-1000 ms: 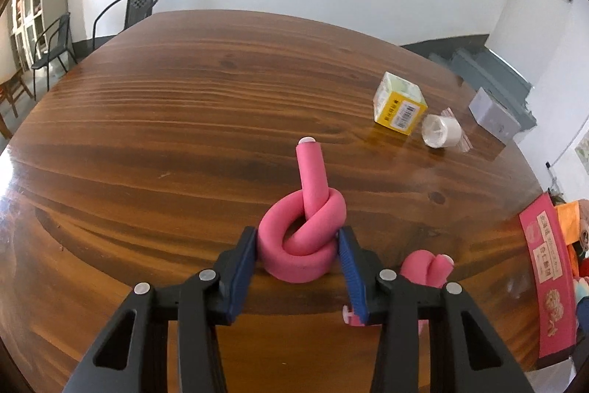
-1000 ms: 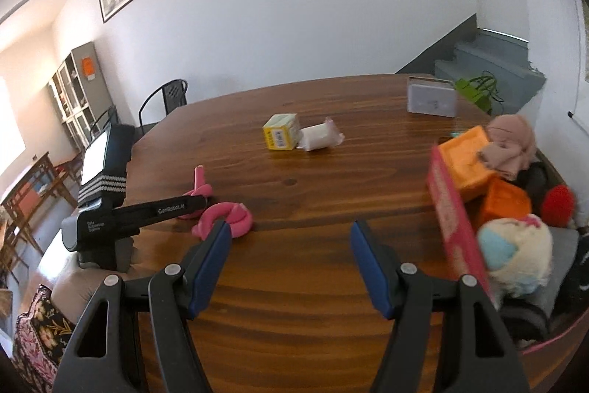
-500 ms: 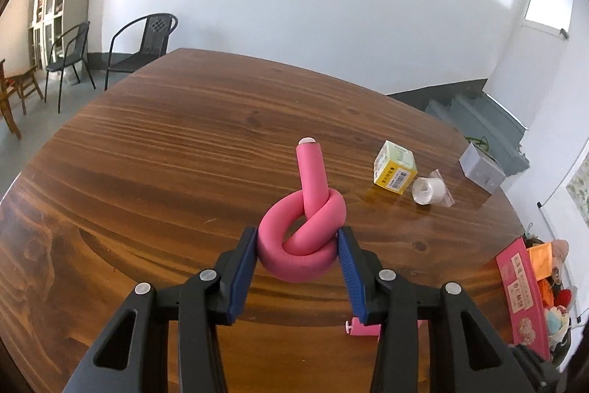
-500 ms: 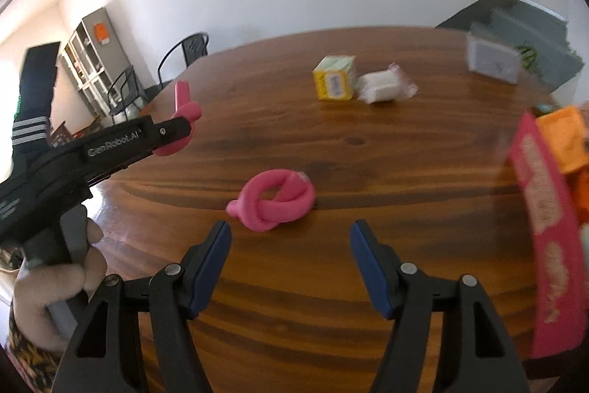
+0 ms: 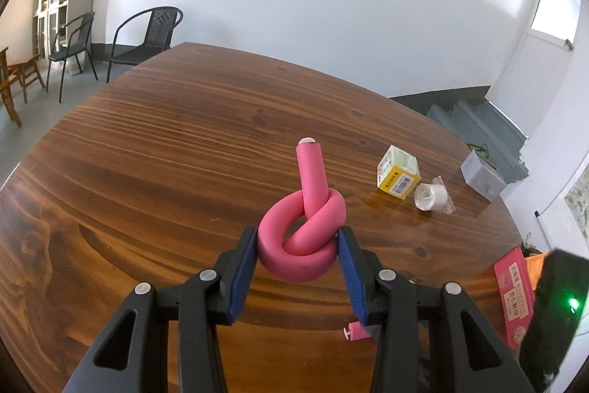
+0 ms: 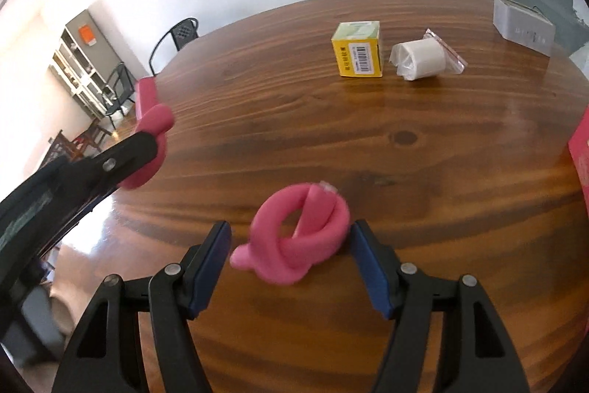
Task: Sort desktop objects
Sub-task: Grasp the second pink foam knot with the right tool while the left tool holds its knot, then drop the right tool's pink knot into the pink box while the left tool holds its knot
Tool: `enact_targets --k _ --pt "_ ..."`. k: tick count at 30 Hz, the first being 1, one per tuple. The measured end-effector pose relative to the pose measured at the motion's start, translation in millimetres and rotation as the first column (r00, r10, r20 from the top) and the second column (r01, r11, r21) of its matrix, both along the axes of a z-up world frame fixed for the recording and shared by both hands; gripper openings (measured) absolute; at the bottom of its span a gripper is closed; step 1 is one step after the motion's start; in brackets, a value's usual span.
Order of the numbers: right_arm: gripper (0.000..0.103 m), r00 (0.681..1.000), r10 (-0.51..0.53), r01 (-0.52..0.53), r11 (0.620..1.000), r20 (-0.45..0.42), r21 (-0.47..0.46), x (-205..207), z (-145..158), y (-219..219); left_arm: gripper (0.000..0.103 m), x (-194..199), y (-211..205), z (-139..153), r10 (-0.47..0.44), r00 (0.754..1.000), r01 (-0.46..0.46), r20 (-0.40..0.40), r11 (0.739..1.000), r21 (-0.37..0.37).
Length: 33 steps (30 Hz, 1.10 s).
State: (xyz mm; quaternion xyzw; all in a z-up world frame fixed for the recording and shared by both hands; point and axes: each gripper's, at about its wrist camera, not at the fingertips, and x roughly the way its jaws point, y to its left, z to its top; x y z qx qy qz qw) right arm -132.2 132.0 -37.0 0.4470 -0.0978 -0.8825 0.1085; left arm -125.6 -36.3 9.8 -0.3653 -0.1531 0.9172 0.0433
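A small yellow box (image 6: 359, 52) on the wooden surface (image 6: 441, 150) carried a black barcode on a white label, with printed characters beside it too small to read. A pink box (image 5: 513, 293), at the surface's edge well away from the yellow box, bore gold characters that stayed illegible. Nothing else was readable.

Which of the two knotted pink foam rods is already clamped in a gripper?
The knotted pink rod with the upright end, clamped by the left gripper. The other knotted rod lies on the table between the right gripper's open fingers.
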Motion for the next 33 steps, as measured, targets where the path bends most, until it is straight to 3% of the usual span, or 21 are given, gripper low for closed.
enact_targets --k 4,13,17,27,33 --pt "0.058 1.0 0.009 -0.008 0.999 -0.026 0.037 7 4 -2 0.045 -1 1 -1 0.0 1.0 0.0 0.003 1.0 -0.001" --pt "0.056 0.996 0.034 -0.024 0.992 -0.081 0.12 22 14 -6 0.045 -1 6 -1 -0.007 1.0 0.007 0.001 1.0 -0.012" --pt "0.056 0.99 0.017 -0.001 0.993 -0.139 0.114 39 33 5 0.045 2 13 1 -0.026 1.0 0.026 -0.006 0.999 -0.024" --pt "0.056 0.962 -0.121 0.136 0.99 -0.246 0.047 103 76 81 0.045 10 40 3 -0.096 0.995 0.095 -0.023 0.993 -0.064" --pt "0.056 0.917 -0.267 0.289 0.957 -0.296 0.032 152 99 156 0.045 17 60 3 -0.15 0.988 0.147 -0.031 0.986 -0.083"
